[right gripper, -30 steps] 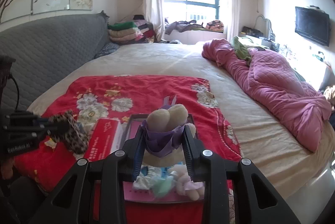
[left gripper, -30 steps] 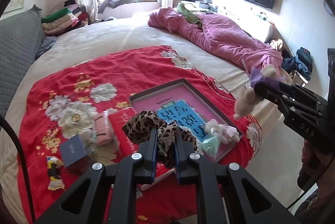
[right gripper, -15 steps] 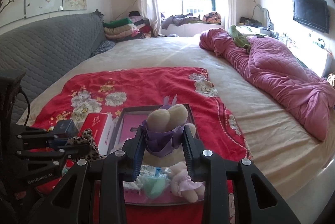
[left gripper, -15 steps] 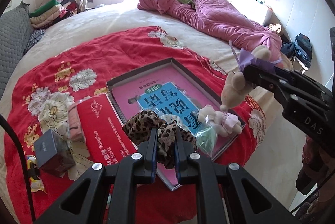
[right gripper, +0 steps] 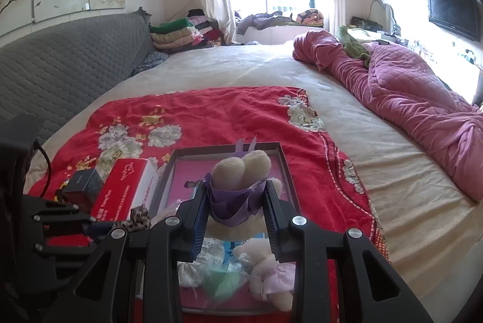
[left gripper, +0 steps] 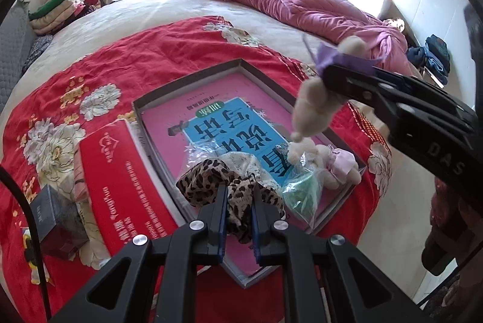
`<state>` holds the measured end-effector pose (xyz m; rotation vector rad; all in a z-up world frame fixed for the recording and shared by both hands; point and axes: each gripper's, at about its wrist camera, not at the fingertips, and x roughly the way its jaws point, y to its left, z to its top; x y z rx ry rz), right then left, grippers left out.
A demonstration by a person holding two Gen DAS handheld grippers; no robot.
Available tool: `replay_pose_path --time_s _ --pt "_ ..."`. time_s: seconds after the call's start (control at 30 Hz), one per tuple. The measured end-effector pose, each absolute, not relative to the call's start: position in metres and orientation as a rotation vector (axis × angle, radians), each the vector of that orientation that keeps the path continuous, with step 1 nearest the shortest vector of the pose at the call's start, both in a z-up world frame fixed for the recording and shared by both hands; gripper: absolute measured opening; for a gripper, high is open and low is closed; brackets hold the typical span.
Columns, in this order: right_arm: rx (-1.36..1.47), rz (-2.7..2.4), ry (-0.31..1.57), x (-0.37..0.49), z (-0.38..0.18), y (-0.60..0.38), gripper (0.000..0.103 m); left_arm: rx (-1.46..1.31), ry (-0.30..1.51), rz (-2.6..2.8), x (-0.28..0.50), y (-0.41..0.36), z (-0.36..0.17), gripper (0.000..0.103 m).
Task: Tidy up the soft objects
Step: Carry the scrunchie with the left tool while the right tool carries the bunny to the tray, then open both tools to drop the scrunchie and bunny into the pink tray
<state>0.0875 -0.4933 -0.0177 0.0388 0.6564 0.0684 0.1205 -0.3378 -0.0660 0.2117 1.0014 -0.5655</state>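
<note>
My left gripper (left gripper: 238, 202) is shut on a leopard-print scrunchie (left gripper: 208, 181) and holds it over the near end of the grey tray (left gripper: 187, 81) with the pink and blue liner. My right gripper (right gripper: 235, 202) is shut on a cream plush toy in a purple dress (right gripper: 241, 172), above the same tray (right gripper: 226, 148); the toy also shows in the left wrist view (left gripper: 314, 109). In the tray lie a small plush in pink (left gripper: 335, 166), a bagged green item (left gripper: 302, 187) and a bagged white item (left gripper: 241, 160).
A red box (left gripper: 120, 172) lies left of the tray on the red floral blanket (left gripper: 90, 66). A dark small box (left gripper: 57, 214) sits further left. A pink quilt (left gripper: 302, 3) is heaped at the bed's far right. The bed edge is close on the right.
Both grippers have moved forward and lower over the tray. The scrunchie now hangs over the tray's near end and the plush is closer above the tray.
</note>
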Motion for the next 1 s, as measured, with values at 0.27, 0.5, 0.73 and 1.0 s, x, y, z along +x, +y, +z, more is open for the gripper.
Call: replay_pose_path --time_s 0.27,0.5,0.73,1.0 --pt "0.071 0.087 0.675 0.104 -0.051 -0.496 0.035 0.238 1.029 -0.587 0.122 -0.349 -0.080 0.013" --pt "0.094 0.091 0.693 0.103 -0.082 -0.498 0.035 0.230 1.048 -0.584 0.127 -0.351 -0.090 0.014" --pt "0.071 0.076 0.716 0.091 -0.090 -0.503 0.038 0.224 1.055 -0.590 0.130 -0.354 -0.093 0.015" --pt "0.053 0.064 0.764 0.080 -0.105 -0.500 0.042 0.216 1.063 -0.591 0.129 -0.353 -0.094 0.015"
